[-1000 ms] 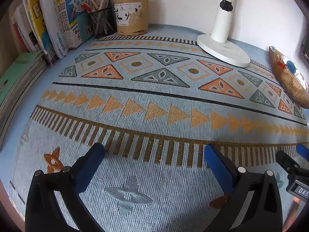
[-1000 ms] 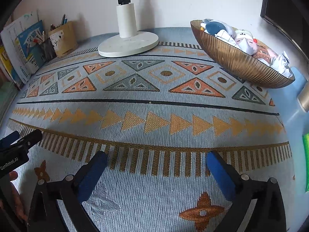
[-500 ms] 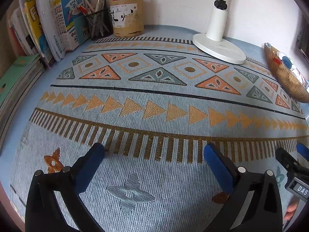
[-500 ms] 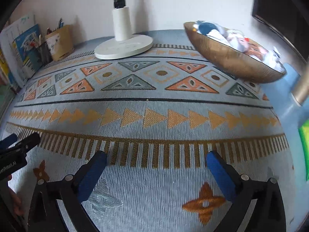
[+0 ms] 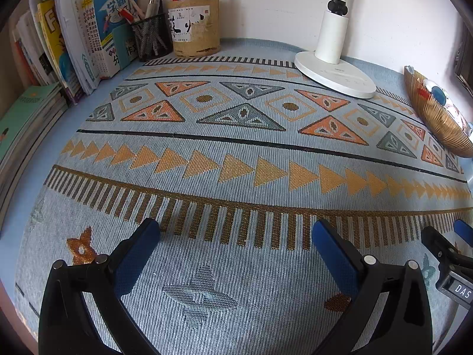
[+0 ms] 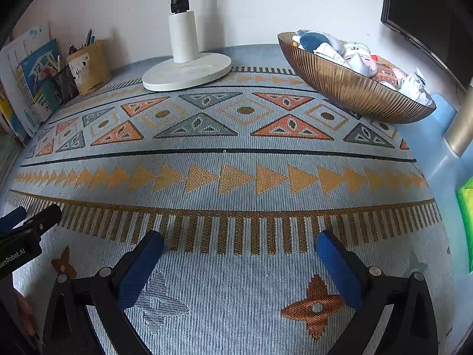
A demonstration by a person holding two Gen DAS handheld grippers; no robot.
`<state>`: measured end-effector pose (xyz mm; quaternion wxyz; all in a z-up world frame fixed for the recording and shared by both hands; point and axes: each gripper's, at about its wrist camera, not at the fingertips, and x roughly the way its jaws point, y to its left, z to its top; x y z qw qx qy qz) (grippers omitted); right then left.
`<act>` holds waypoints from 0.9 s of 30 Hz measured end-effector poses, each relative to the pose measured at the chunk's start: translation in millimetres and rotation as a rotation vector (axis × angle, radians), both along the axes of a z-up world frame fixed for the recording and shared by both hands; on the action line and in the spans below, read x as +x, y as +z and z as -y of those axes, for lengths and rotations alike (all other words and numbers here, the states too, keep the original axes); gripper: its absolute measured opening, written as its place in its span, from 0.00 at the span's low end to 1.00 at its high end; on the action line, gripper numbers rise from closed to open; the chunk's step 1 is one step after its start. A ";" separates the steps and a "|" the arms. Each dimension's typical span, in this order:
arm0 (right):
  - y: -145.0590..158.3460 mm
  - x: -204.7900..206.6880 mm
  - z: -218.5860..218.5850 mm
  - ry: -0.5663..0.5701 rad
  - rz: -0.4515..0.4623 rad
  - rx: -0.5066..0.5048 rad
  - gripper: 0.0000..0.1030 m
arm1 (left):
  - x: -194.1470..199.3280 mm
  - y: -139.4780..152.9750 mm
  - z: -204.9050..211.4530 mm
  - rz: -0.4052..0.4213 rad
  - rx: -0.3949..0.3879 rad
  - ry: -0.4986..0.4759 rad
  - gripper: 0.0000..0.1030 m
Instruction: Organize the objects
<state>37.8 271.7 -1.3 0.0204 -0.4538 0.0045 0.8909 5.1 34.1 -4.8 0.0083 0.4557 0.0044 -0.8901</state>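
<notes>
My left gripper (image 5: 235, 236) is open and empty, low over the patterned blue mat (image 5: 236, 153). My right gripper (image 6: 239, 245) is open and empty over the same mat (image 6: 236, 159). A ribbed gold bowl (image 6: 348, 88) holding several small soft toys and crumpled items stands at the back right; it also shows at the right edge of the left wrist view (image 5: 434, 118). The right gripper's tip shows at the left view's right edge (image 5: 443, 248); the left gripper's tip shows at the right view's left edge (image 6: 32, 222).
A white lamp base (image 5: 334, 74) stands at the back by the wall, also in the right wrist view (image 6: 186, 71). A tan pen holder (image 5: 193, 29), a black mesh pen cup (image 5: 150, 40) and upright books (image 5: 88, 32) fill the back left. A green thing (image 6: 465, 222) lies at the right edge.
Both views have shifted slightly: the lamp and bowl sit a little differently in frame as both grippers drifted. Both grippers stay open and empty.
</notes>
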 end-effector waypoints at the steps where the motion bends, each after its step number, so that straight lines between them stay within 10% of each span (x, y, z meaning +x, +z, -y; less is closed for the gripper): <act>1: -0.1 0.0 0.1 0.000 0.000 0.000 1.00 | -1.0 -0.3 -0.3 0.000 0.000 0.000 1.00; 27: -0.5 0.0 -0.1 0.000 0.000 0.000 1.00 | 1.3 1.5 -0.2 0.000 -0.001 0.000 1.00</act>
